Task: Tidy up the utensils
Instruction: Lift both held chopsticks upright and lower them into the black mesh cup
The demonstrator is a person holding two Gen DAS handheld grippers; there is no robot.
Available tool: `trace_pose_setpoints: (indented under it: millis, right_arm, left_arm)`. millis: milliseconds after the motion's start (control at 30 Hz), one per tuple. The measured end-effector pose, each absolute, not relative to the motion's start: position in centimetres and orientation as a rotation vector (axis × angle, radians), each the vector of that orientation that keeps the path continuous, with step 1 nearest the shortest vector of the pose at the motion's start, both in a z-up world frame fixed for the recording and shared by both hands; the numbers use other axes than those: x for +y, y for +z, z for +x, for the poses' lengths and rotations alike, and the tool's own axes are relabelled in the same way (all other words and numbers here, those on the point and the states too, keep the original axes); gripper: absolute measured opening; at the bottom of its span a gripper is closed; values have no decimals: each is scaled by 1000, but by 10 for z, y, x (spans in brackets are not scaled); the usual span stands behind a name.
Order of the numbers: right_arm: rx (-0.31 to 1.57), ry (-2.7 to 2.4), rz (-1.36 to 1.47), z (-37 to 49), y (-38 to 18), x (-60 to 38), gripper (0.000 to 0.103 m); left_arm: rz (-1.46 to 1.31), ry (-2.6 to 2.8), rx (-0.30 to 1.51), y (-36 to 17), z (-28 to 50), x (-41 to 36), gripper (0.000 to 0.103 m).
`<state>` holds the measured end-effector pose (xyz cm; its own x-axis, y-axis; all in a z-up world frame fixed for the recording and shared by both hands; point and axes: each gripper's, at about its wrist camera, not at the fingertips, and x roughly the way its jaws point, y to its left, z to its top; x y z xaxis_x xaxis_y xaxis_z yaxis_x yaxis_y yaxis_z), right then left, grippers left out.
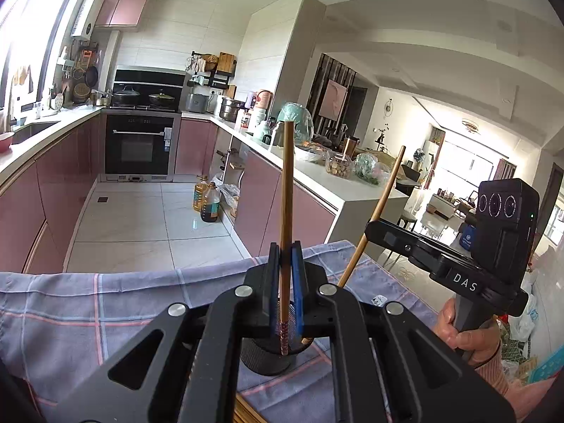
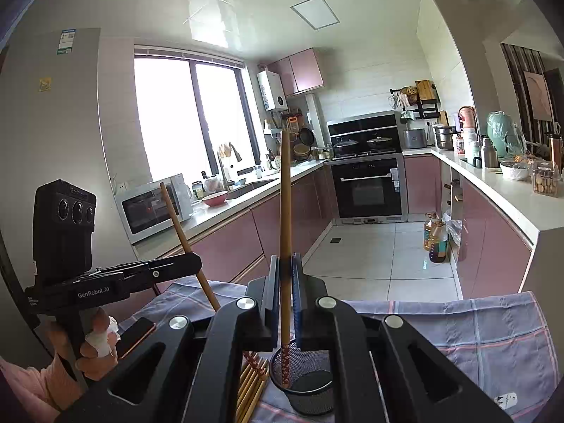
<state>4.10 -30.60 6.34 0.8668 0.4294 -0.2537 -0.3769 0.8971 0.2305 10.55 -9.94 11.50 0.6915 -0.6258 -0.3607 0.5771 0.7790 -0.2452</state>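
Observation:
My left gripper [image 1: 286,257] is shut on a wooden chopstick [image 1: 286,190] that stands upright, its patterned lower end inside a black mesh cup [image 1: 266,359] on the checked cloth. My right gripper [image 2: 285,264] is shut on another upright chopstick [image 2: 284,211], its patterned end dipping into the same mesh cup [image 2: 310,387]. Each view shows the other gripper's chopstick tilted: in the left wrist view [image 1: 377,211], in the right wrist view [image 2: 187,239]. Several loose chopsticks [image 2: 252,384] lie on the cloth left of the cup.
The blue-grey checked cloth [image 1: 88,310] covers the table. A phone [image 2: 135,335] lies near the left hand. Behind are pink kitchen cabinets, a counter [image 1: 317,176] with jars and bowls, oil bottles [image 1: 208,201] on the tiled floor, an oven and a microwave [image 2: 155,204].

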Motion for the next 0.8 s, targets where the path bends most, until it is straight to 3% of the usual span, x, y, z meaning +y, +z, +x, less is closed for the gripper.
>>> trace_pose_setpoints:
  millis: [800]
  right_arm:
    - [611,390,145,105,-8,-283,6]
  left_arm:
    - [-4,-654,678,16,176,-135,8]
